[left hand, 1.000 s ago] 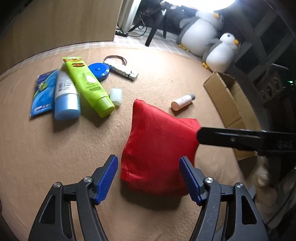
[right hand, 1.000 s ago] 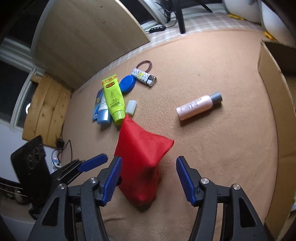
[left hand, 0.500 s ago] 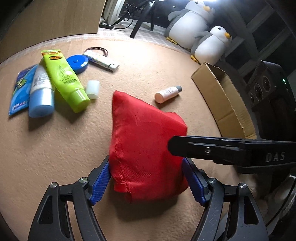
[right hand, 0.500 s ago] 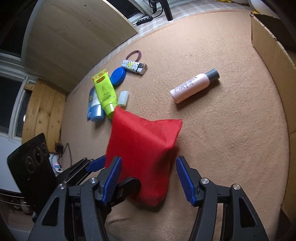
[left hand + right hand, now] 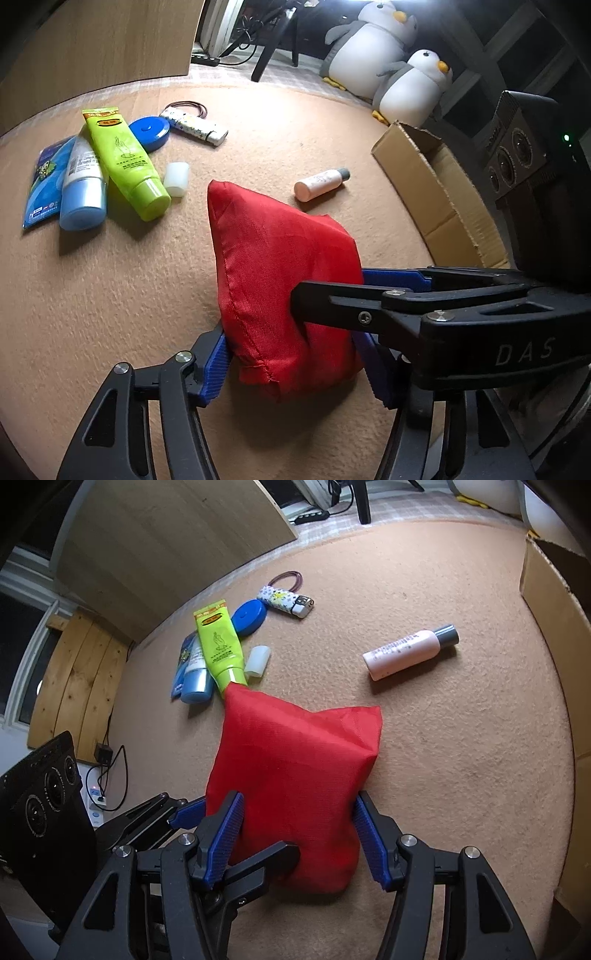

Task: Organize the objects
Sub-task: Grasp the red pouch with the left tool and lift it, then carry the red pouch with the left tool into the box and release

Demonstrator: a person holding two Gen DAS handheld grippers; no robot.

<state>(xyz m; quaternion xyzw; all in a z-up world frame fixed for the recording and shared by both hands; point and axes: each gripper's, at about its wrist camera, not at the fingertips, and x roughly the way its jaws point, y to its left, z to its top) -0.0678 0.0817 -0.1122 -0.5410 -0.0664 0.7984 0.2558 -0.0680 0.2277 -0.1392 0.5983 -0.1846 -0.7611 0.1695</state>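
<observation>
A: Closing now, left gripper [image 5: 291,363], jaws coming in on the near end of the red pouch [image 5: 284,284], pads at the cloth, probably to pin the mouth.

B: Straddling the same pouch, right gripper [image 5: 297,840], half-wide, pads at its sides; squeezing or only touching, cannot tell.

A: Standing on the carpet [image 5: 110,295], propped upright for filling.

B: Waiting beyond: green tube [image 5: 219,646], pink bottle [image 5: 406,650], lighter [image 5: 286,600].

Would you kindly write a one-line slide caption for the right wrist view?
Both grippers straddle a red fabric pouch on the tan carpet, the left gripper closing, toiletries scattered beyond.
</observation>
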